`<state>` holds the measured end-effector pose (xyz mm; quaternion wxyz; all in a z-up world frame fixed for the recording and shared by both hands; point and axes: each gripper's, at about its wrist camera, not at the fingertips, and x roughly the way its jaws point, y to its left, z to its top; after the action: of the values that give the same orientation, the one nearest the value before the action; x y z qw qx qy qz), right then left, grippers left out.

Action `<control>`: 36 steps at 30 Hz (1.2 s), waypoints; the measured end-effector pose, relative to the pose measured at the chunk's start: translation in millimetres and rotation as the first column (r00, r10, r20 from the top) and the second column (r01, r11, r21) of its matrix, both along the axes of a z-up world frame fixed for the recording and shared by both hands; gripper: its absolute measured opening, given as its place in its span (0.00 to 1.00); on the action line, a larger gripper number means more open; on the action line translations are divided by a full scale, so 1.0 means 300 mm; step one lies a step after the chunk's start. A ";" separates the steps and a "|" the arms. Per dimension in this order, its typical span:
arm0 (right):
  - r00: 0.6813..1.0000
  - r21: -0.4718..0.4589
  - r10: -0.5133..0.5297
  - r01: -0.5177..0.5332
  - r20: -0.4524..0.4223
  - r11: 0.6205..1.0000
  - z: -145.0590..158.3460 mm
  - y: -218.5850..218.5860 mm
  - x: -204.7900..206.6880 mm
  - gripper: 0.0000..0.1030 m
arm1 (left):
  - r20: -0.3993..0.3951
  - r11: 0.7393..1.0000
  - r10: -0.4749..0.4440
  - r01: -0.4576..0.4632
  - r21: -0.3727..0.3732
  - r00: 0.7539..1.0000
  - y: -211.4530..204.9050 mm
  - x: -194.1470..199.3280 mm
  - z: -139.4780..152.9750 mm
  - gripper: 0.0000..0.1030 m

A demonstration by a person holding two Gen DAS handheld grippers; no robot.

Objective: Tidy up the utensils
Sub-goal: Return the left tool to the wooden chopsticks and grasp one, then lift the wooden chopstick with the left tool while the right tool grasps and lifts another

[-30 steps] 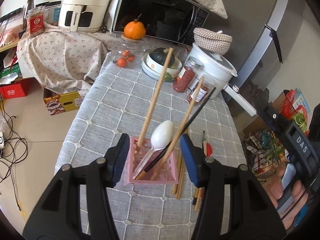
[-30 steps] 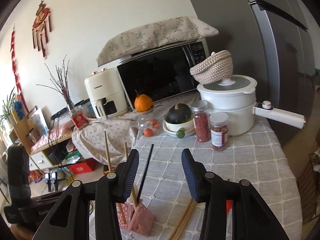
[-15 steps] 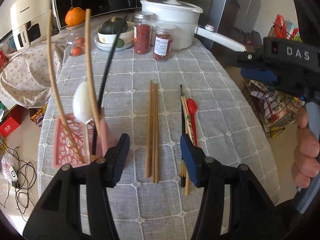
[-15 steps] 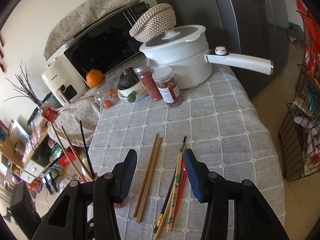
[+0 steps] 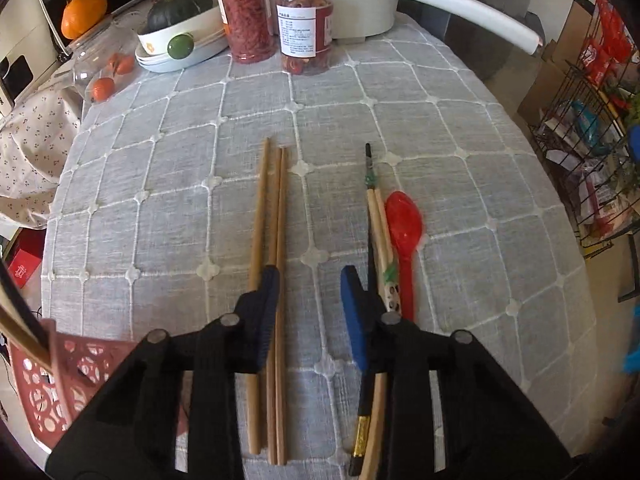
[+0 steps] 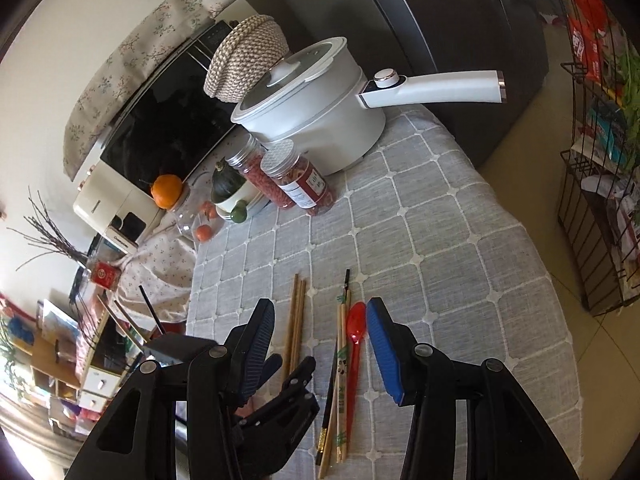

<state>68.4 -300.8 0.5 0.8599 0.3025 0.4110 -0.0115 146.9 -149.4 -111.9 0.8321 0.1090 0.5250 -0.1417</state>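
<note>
Three brown wooden chopsticks [image 5: 273, 216] lie side by side on the grey checked tablecloth [image 5: 460, 152]. To their right lie a black chopstick, pale printed chopsticks [image 5: 380, 228] and a red plastic spoon [image 5: 404, 224]. My left gripper [image 5: 310, 312] is open and empty, low over the cloth between the two groups. The pink lattice utensil holder [image 5: 52, 380] with chopsticks in it stands at the lower left. My right gripper [image 6: 320, 344] is open and empty above the same utensils; the red spoon [image 6: 355, 332] and the brown chopsticks [image 6: 296, 320] show between its fingers.
Two red-filled jars [image 5: 276, 20], a white pot with a long handle [image 6: 320, 96], a bowl with a green squash [image 5: 176, 28] and a glass jar with small oranges [image 5: 104, 68] stand at the back. A wire rack [image 6: 596, 184] stands right of the table.
My left gripper has swung right and dropped lower, from beside the pink holder to between the loose utensils. My right gripper has come down nearer the red spoon.
</note>
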 end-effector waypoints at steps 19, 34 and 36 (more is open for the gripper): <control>1.000 0.077 -0.009 0.008 0.006 0.997 -0.001 -0.053 0.002 0.46 | -0.042 0.996 -0.034 0.037 0.080 0.999 -0.067 0.091 -0.064 0.10; 0.978 -0.025 0.061 -0.067 -0.198 0.997 -0.173 -0.008 0.099 0.40 | 0.142 0.972 -0.024 0.057 -0.230 0.990 0.085 -0.182 0.224 0.10; 0.968 -0.051 0.108 -0.122 -0.228 0.991 -0.207 0.043 0.127 0.39 | 0.188 0.957 -0.013 0.067 -0.282 0.982 0.134 -0.218 0.286 0.10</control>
<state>106.3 -287.8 -61.7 0.8165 0.2469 0.5218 -0.0091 81.6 -109.2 -26.1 0.8809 0.0104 0.4175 -0.2225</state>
